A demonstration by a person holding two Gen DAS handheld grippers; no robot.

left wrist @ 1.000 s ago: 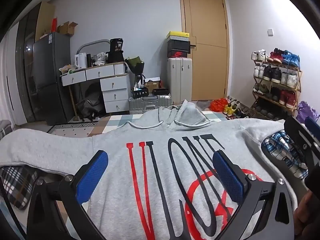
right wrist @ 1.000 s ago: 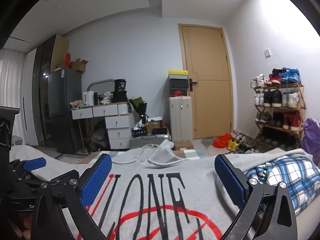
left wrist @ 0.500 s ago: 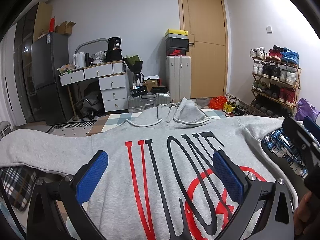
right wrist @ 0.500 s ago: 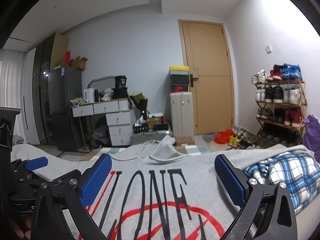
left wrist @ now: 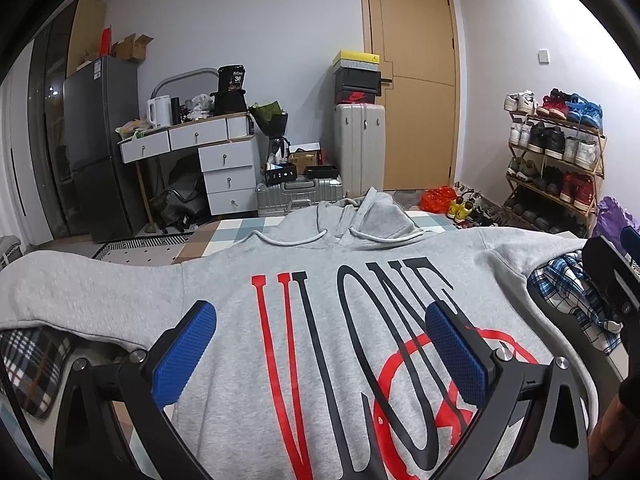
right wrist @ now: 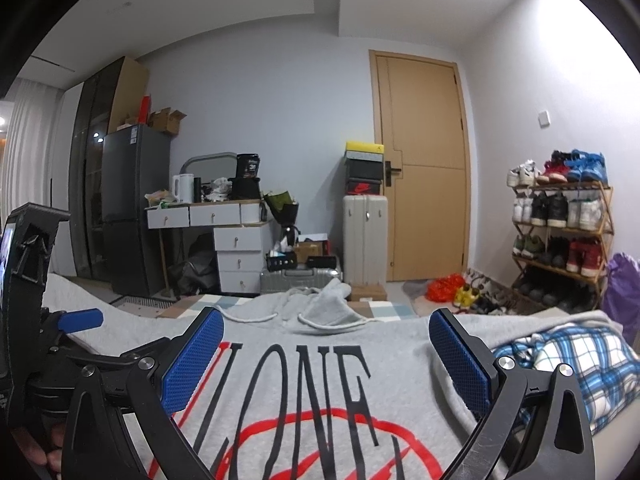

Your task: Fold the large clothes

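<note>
Grey hoodie point(left wrist: 224, 304): spread flat, print up, hood farthest away. Left gripper point(left wrist: 320, 354), right gripper point(right wrist: 326, 362): wide open above print, empty. Advised: pinch sleeve beside print, fold inward.

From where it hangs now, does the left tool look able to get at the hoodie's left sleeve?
Probably yes. The left tool hangs open over the grey hoodie; the left sleeve lies spread flat, with nothing on it or between them.

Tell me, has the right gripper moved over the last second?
Yes. The right gripper has dipped a little: in its own camera view the door and the hoodie sit slightly higher than a second ago.
</note>
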